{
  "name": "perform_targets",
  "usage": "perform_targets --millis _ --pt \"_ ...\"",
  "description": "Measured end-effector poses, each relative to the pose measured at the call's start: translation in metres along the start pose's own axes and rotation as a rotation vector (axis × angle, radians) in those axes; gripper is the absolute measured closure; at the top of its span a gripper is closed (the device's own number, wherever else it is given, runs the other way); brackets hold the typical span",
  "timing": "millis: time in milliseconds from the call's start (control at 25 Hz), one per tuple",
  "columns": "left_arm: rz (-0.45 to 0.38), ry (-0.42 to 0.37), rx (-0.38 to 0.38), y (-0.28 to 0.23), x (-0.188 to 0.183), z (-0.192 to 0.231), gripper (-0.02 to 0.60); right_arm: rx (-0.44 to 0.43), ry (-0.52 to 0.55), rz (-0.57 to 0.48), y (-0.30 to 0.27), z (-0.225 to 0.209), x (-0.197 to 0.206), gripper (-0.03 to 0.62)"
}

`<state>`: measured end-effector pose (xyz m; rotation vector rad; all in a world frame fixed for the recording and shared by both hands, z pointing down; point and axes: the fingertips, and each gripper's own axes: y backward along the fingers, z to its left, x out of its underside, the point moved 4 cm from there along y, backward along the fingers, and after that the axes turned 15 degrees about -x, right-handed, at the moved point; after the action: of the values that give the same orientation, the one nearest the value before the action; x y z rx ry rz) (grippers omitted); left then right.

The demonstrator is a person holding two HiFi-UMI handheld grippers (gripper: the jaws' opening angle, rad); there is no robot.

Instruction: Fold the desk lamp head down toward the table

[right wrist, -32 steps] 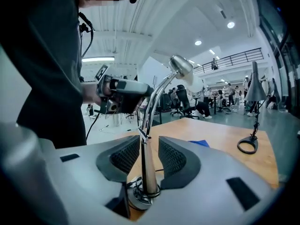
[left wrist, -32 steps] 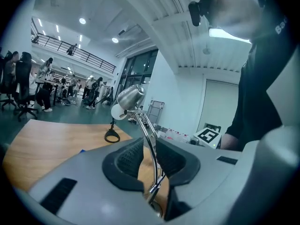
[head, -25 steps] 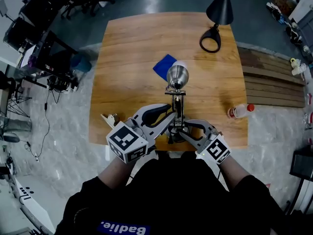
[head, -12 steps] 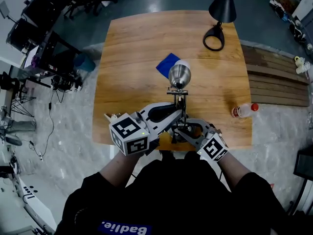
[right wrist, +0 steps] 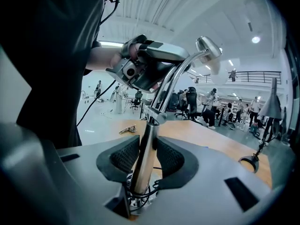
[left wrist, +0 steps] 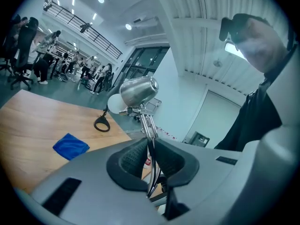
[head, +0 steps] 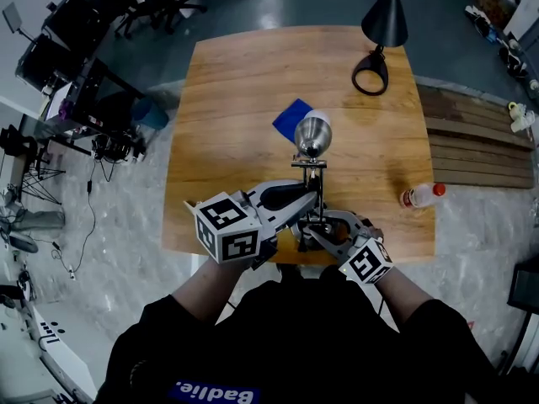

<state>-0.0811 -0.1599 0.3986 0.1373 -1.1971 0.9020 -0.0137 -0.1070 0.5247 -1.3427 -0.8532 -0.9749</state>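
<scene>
A silver desk lamp stands at the near edge of the wooden table (head: 236, 99), its head (head: 312, 133) raised on a jointed arm (head: 310, 173). My left gripper (head: 313, 199) reaches in from the left. In the left gripper view its jaws (left wrist: 149, 156) have just been closing and the pads now press the arm's thin rods, with the lamp head (left wrist: 138, 90) above. My right gripper (head: 310, 230) sits lower. In its own view it (right wrist: 144, 158) is shut on the lamp's chrome post (right wrist: 146, 149), the head (right wrist: 209, 47) high above.
A blue cloth (head: 292, 118) lies just beyond the lamp head. A black lamp (head: 385, 15) with a ring base (head: 370, 78) stands at the far right corner. A small bottle (head: 421, 195) lies at the right edge. Wooden slats (head: 472, 141) lie on the floor to the right.
My left gripper has rolled and its jaws have narrowed onto the lamp arm. The right gripper has kept its hold on the post. The lamp still stands upright.
</scene>
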Motion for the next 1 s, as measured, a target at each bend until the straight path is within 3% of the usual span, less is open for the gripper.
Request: perform_targets --millis 320,760,1000 --pt "0.029 0.128 0.028 -0.001 0.001 0.002 0.532 0.022 0.032 0.025 -0.001 0.002 -0.001 0.482" --pt "0.063 0.212 -0.007 -0.014 0.003 0.016 0.532 0.031 0.044 0.029 -0.001 0.005 0.001 0.482" --pt "0.138 0.329 -0.009 -0.034 0.013 0.039 0.529 0.024 0.06 0.028 -0.003 0.009 -0.001 0.482"
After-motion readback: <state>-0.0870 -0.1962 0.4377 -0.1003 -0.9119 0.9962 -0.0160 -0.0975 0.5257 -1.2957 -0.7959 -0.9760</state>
